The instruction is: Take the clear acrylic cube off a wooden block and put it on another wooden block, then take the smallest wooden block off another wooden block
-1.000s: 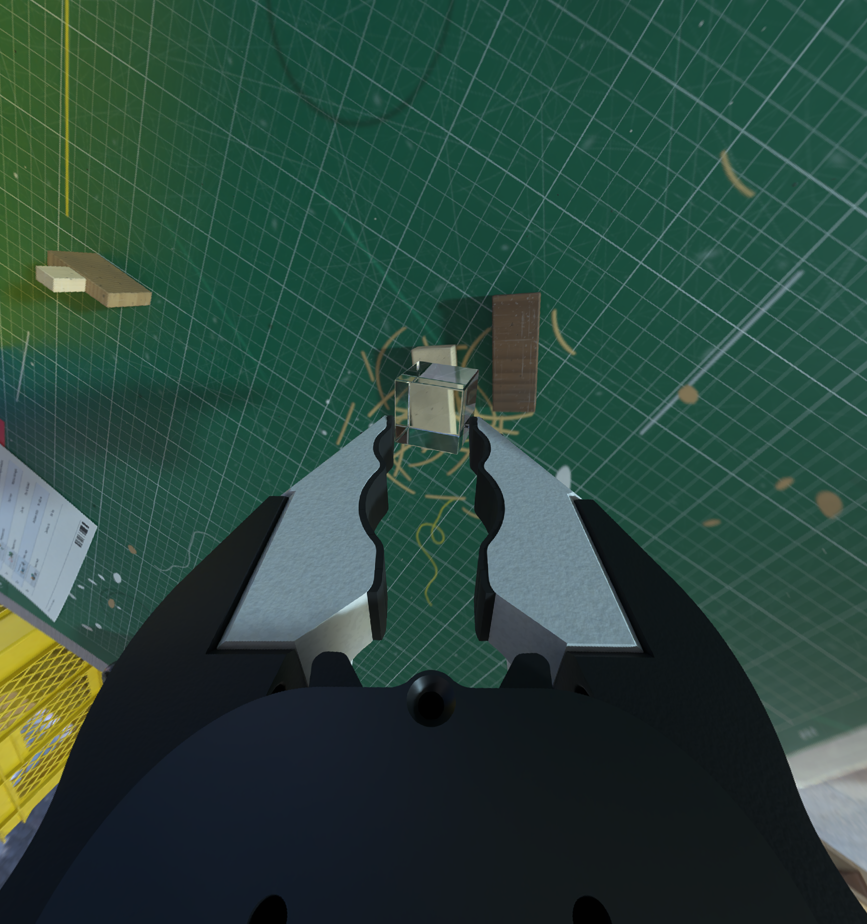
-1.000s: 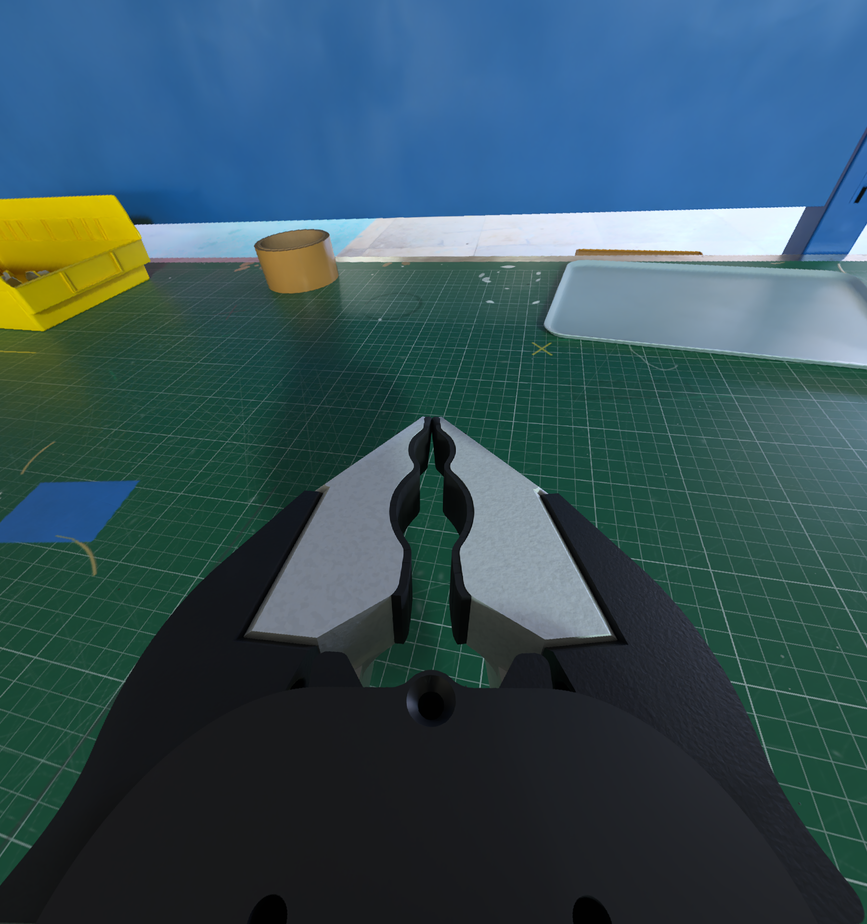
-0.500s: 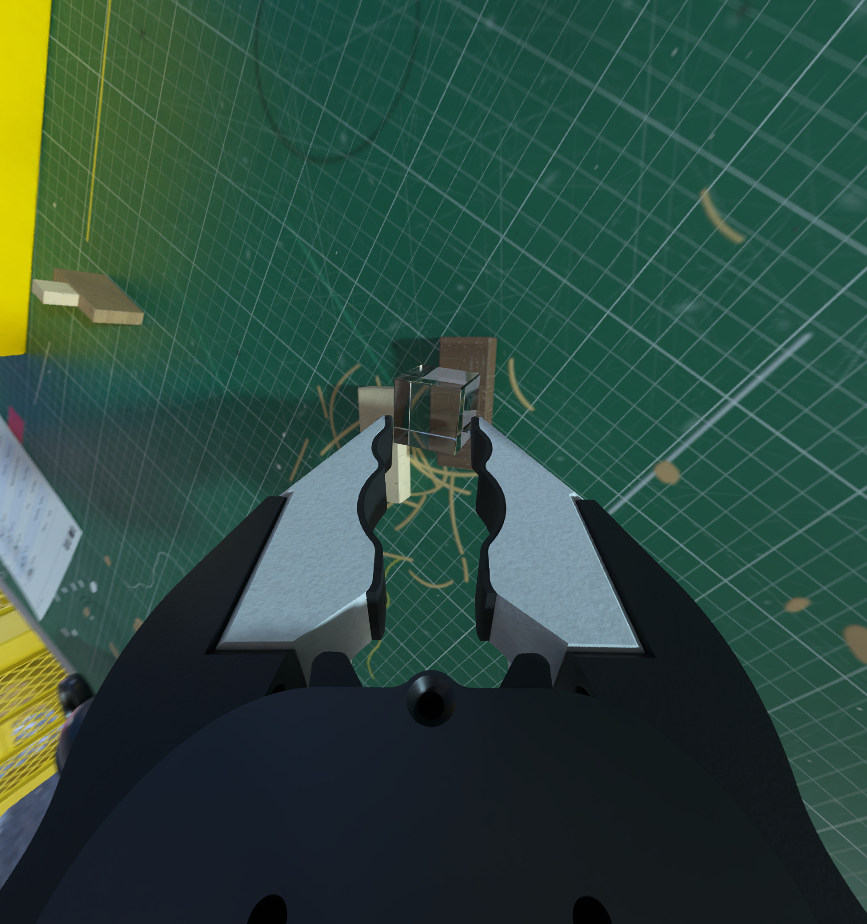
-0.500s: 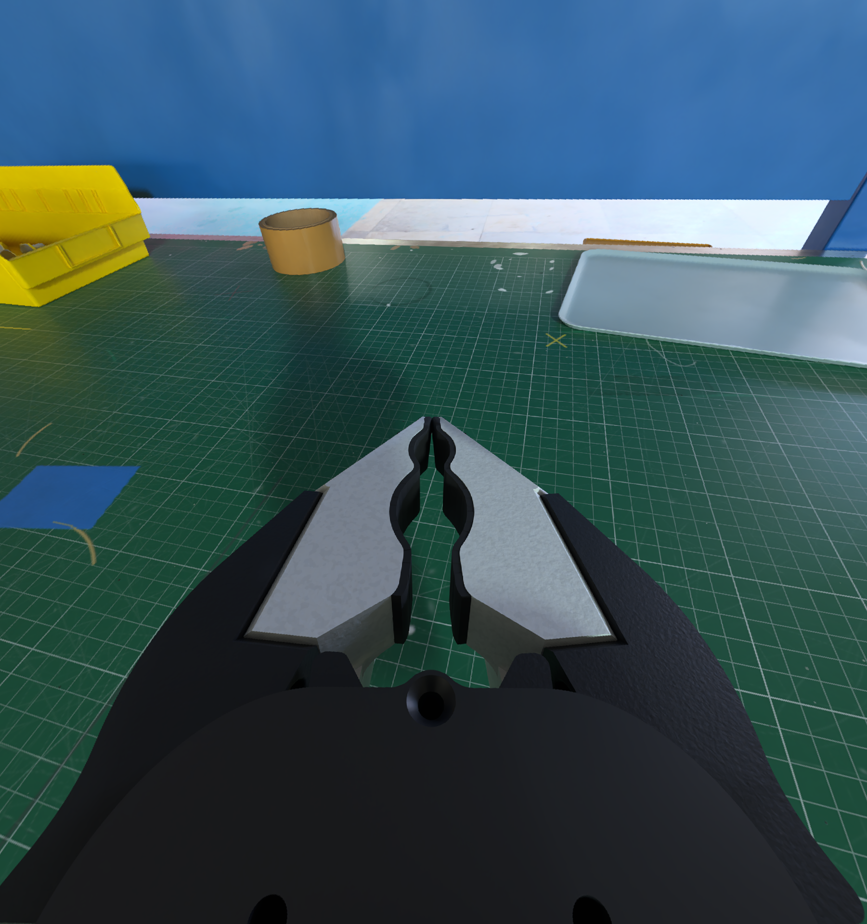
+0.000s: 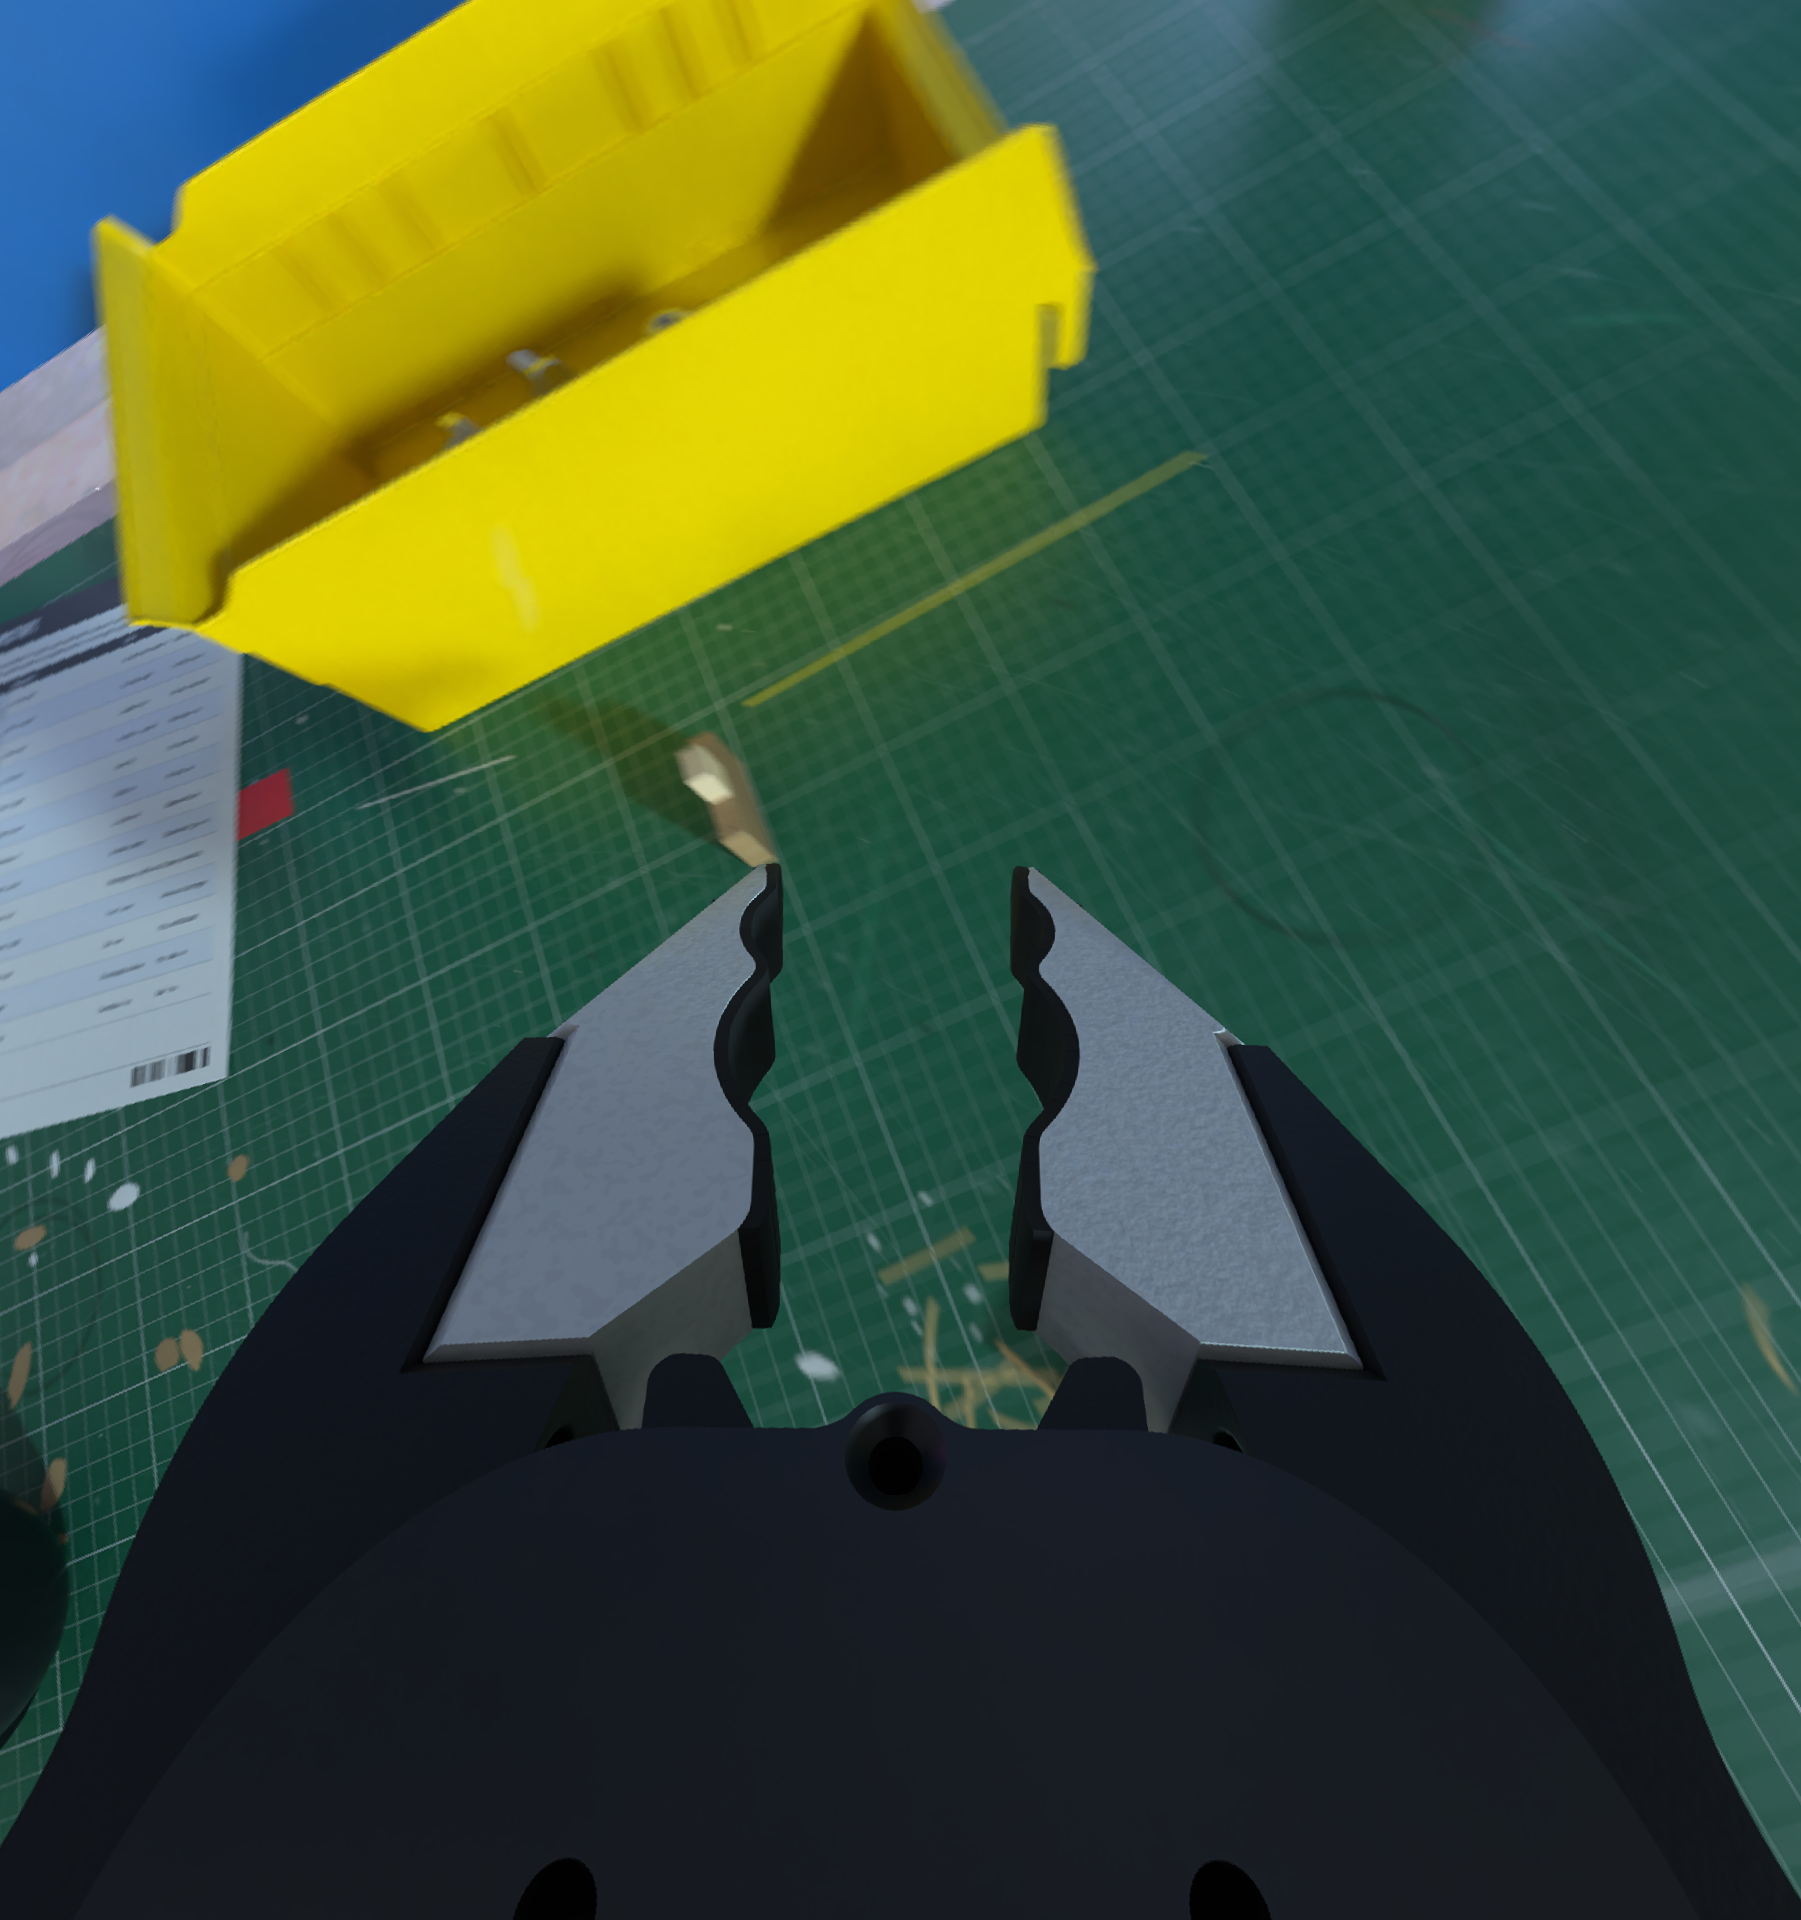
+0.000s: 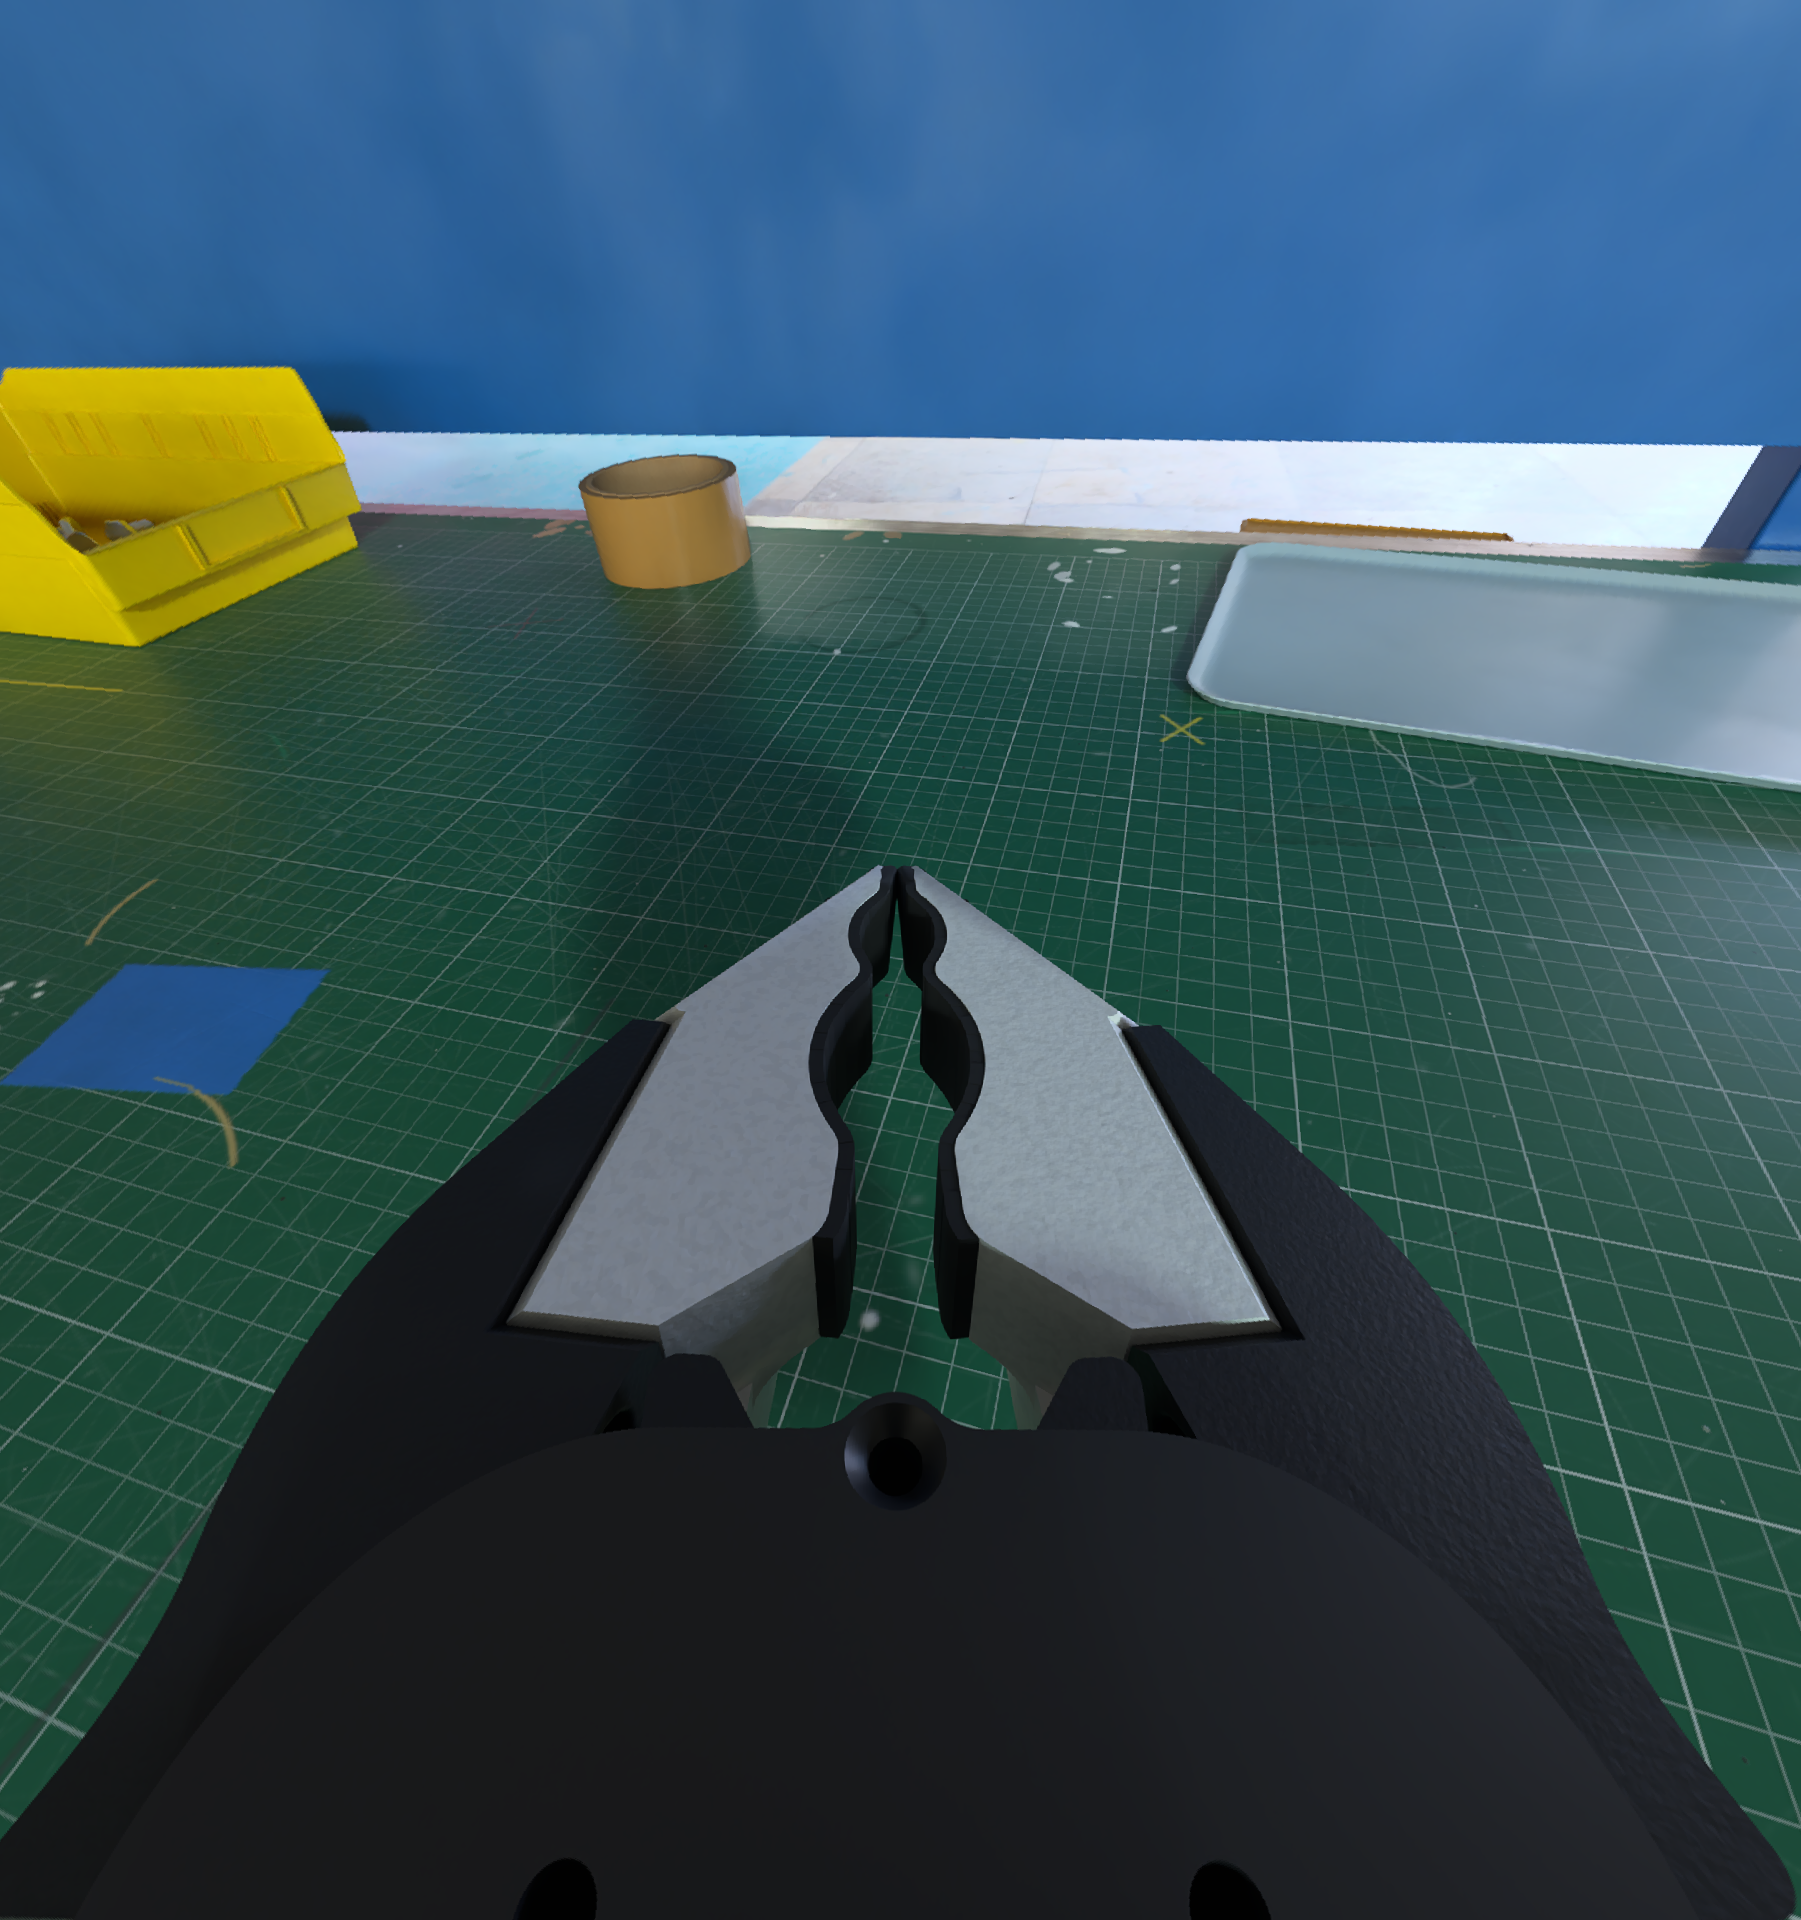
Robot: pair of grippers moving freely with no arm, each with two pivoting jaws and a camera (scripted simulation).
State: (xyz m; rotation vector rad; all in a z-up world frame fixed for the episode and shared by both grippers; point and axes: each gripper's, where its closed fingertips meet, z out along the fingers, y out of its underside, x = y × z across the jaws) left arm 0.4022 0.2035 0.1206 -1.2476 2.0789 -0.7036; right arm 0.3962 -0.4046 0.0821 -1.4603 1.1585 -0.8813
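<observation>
The left tool [image 5: 894,883] hung over the green gridded cutting-mat worktop [image 5: 1395,727], its fingers spread apart with nothing between them. Just beyond its left fingertip [image 5: 766,894] lay a small pale wooden block [image 5: 707,774] stacked on a flat tan wooden block [image 5: 740,826], blurred, so their exact overlap was unclear. Farther off sat an open yellow plastic bin [image 5: 584,540], with a white printed sheet [image 5: 75,883] and a small red square [image 5: 264,804] to its left. The clear acrylic cube appeared in neither view. The right tool [image 6: 896,878] was clenched on nothing, tips together, above the mat, facing a brown tape roll [image 6: 664,520] and a grey metal tray [image 6: 1550,665].
</observation>
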